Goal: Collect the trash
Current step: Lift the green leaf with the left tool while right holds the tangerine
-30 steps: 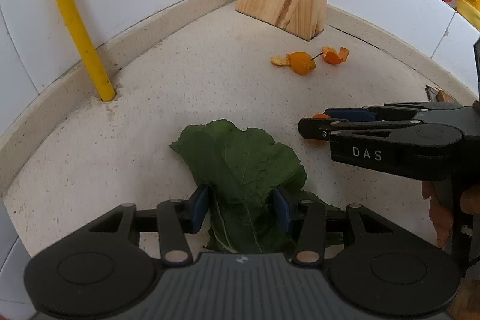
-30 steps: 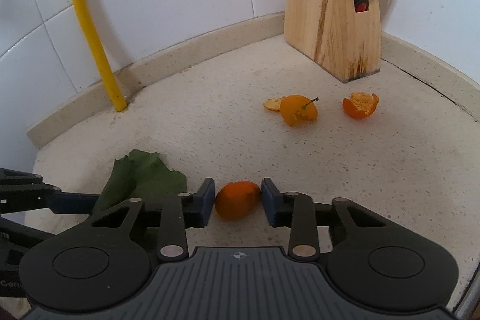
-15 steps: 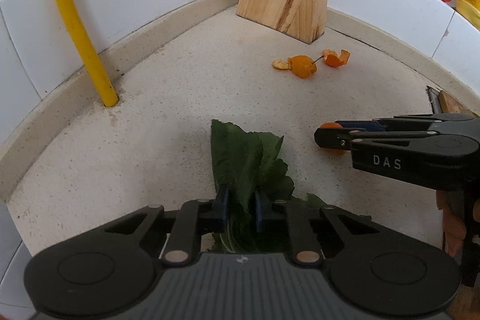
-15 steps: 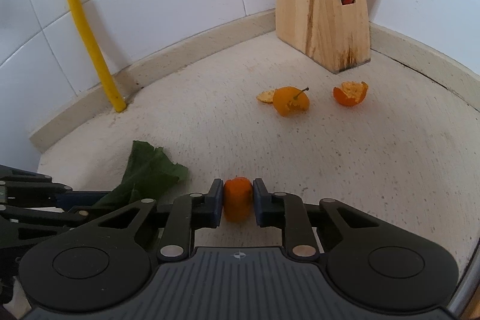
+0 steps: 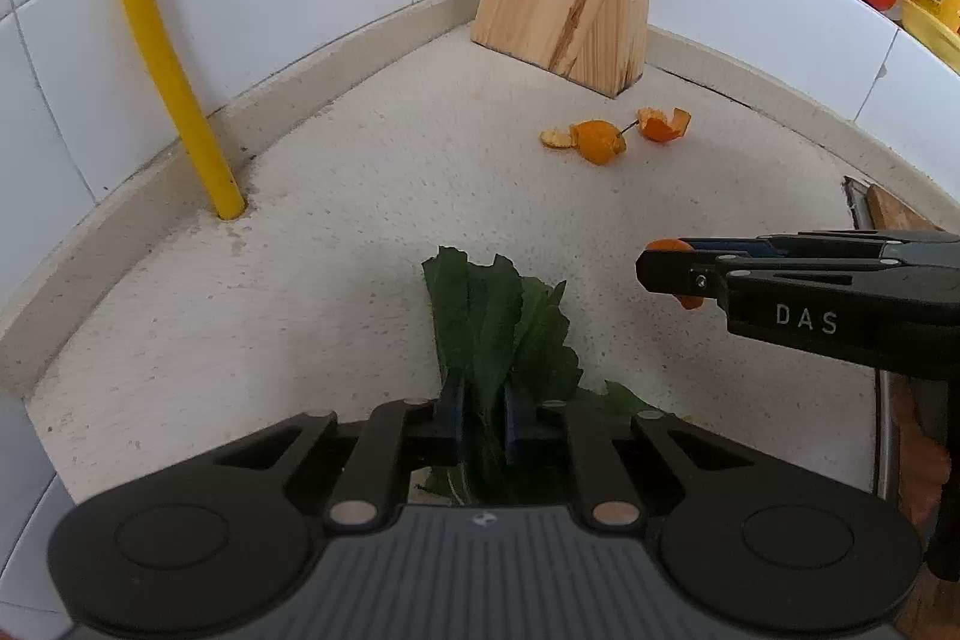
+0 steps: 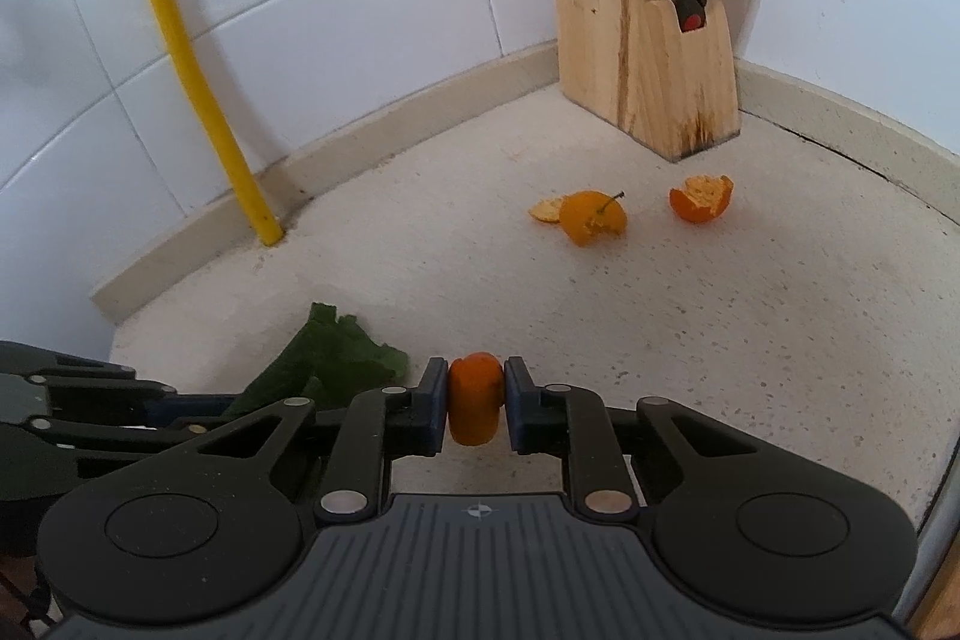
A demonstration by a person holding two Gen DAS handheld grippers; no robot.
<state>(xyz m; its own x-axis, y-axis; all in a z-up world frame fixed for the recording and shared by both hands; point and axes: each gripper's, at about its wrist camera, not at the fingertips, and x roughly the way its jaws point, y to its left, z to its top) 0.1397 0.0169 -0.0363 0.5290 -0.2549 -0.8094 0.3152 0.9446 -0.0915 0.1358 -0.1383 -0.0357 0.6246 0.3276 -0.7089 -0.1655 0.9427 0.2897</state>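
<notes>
Left tongs (image 5: 480, 415): jaws were closing on the green leaf (image 5: 501, 325), its stalk end pinched between the blue pads, the leaf bunched up and pointing forward over the counter (image 5: 360, 196).
Right tongs (image 6: 476, 403): narrowed onto a piece of orange peel (image 6: 475, 400), both pads pressed against its sides, held just above the counter.
Tongs together: side by side, the right tongs just right of the leaf.
Loose peel: three more peel scraps (image 6: 591, 217) lay on the counter, well ahead, near the wooden knife block (image 6: 642, 10).
Corner: a yellow pipe (image 5: 162, 58) stood by the tiled wall.
</notes>
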